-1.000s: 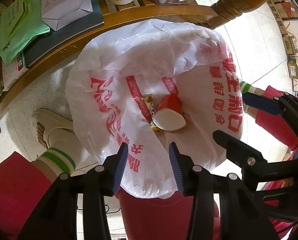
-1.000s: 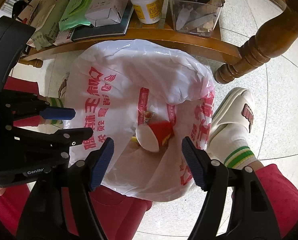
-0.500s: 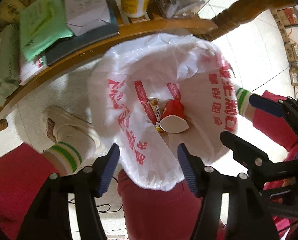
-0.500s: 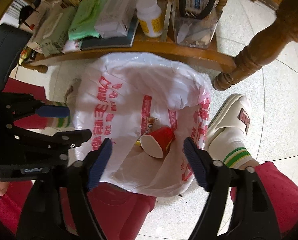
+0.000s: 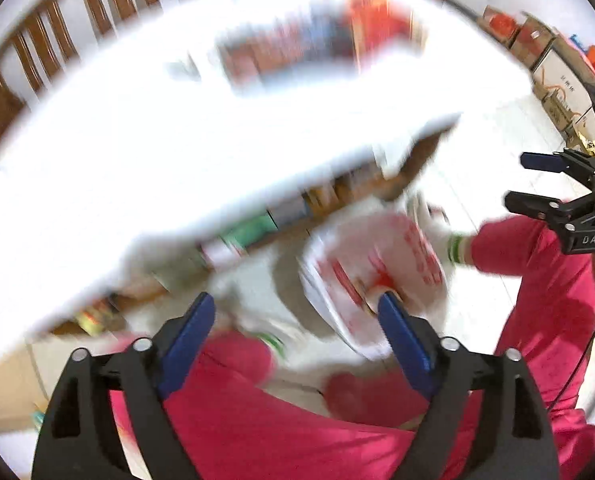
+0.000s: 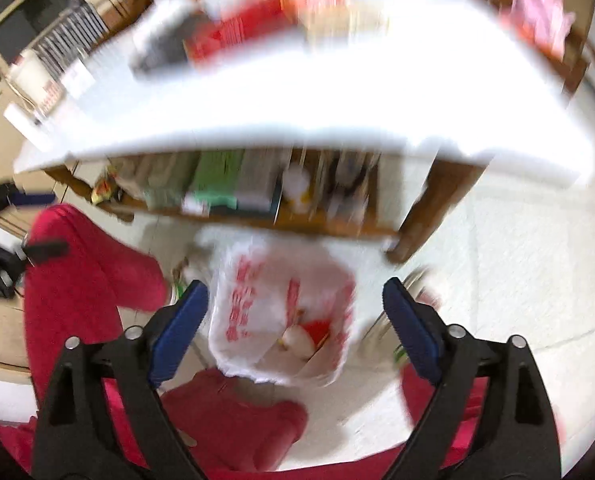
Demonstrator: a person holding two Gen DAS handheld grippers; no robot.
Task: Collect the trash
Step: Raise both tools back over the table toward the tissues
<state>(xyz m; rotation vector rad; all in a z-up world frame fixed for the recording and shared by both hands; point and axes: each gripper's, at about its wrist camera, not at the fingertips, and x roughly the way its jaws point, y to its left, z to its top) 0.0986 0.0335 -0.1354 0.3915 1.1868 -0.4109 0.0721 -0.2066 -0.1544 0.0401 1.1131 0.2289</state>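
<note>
Both pairs of blue-padded fingers stood spread wide with nothing between them: the left gripper (image 5: 295,316) and the right gripper (image 6: 297,304) each hung above the floor, pointed down over the person's red trouser legs (image 6: 89,272).

Beyond the fingertips, the trash bag (image 6: 285,312), thin white plastic with red print, sat open-mouthed on the pale tiled floor (image 6: 497,280), just below the lower shelf of the table. In its bottom lay a red-and-white cup (image 6: 309,334) with some small wrappers beside it, too blurred to name.

That bag looked light, limp and slippery; its film would likely crumple and slide in a grip, so the rolled rim at the mouth, or a gathered bunch of it, seemed the surest place to pinch. The cup looked light and easily crushed.

Farther out, the white tabletop (image 6: 337,92) carried smeared red and dark items, probably the remaining trash, though motion blur hid what they were.
</note>
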